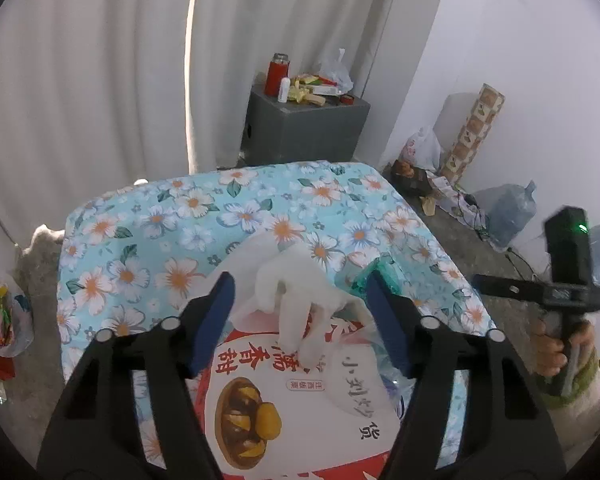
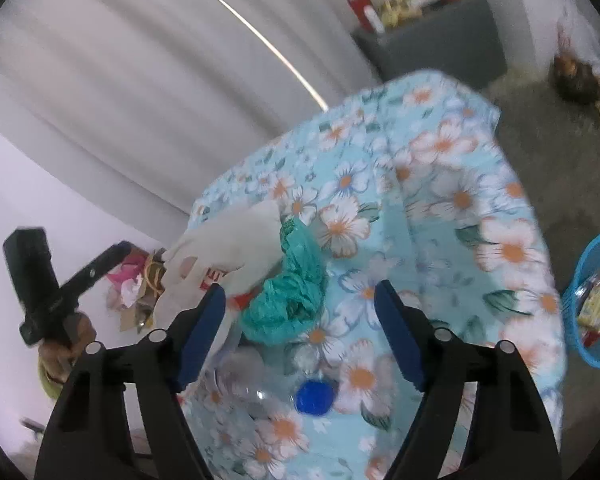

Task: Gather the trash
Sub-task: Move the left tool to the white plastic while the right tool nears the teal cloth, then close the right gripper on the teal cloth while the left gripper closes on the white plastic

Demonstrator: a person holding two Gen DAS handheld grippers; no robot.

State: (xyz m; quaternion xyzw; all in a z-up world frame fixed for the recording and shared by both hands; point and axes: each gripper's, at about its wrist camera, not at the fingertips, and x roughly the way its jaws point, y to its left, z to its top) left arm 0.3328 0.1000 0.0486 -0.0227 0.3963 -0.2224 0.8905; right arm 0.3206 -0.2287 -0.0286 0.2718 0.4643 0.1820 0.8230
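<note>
Left wrist view, nearest first: left tool (image 1: 300, 320) filling the lower frame, blue pads standing partly apart and pressing on nothing, poised over the white plastic shopping bag (image 1: 300, 392) with red lettering and a printed bowl of food. Bag's twisted white handles (image 1: 296, 300) rising between the pads without visibly touching either. Crumpled teal plastic bag (image 1: 380, 276) peeking out just behind the right pad. All of it lying on the desk under a light-blue floral cloth (image 1: 160, 248) at centre frame. At the right edge, the person's hand (image 1: 556, 352) gripping the handle of the other black device. Further back, upper centre, a grey cabinet (image 1: 304, 128) carrying a red flask (image 1: 277, 72) and assorted clutter, with white curtains (image 1: 100, 80) behind; bags and a patterned roll leaning by the wall at right.

Right wrist view, blurred: right tool (image 2: 300, 332) hovering in the lower frame, pads spread wide and gripping nothing. Just below the pads, a clear plastic bottle with a blue cap (image 2: 312, 398) lying on the cloth. Between and beyond the pads, left of centre, the teal bag (image 2: 288, 296) touching the white bag (image 2: 228, 240). Blue mesh wastebasket (image 2: 596, 300) holding wrappers, standing on the floor at the right edge.
</note>
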